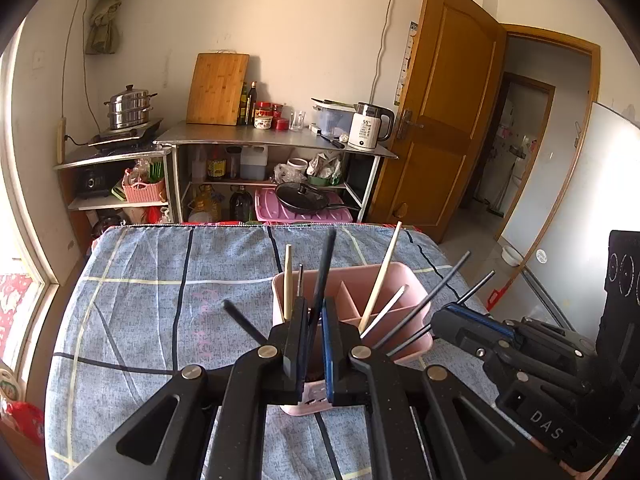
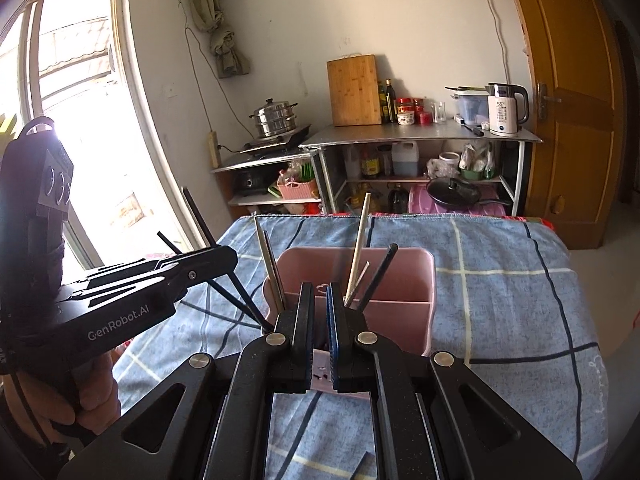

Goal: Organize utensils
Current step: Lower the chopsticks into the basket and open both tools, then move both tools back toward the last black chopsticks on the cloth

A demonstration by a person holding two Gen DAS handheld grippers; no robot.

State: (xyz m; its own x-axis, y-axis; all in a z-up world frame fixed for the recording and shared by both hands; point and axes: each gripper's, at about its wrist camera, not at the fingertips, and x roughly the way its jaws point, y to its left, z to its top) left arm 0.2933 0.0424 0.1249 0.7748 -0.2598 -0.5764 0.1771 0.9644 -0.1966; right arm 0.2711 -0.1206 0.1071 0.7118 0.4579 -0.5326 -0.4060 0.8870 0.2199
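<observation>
Left gripper (image 1: 314, 344) fingers pinching black chopstick (image 1: 325, 272) over pink utensil caddy (image 1: 404, 280): thin, stiff, light, slippery; grip mid-shaft. Right gripper (image 2: 320, 332) fingers narrowly apart, holding nothing visible.

Matt pink plastic caddy (image 1: 404, 280) on soft checked cloth (image 1: 160, 288); pale wooden chopsticks (image 1: 382, 276).

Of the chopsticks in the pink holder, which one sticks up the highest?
The pale wooden chopstick in the pink holder, leaning right from the divider. Its tip rises above the shorter pale one at the left corner and the black chopsticks.
</observation>
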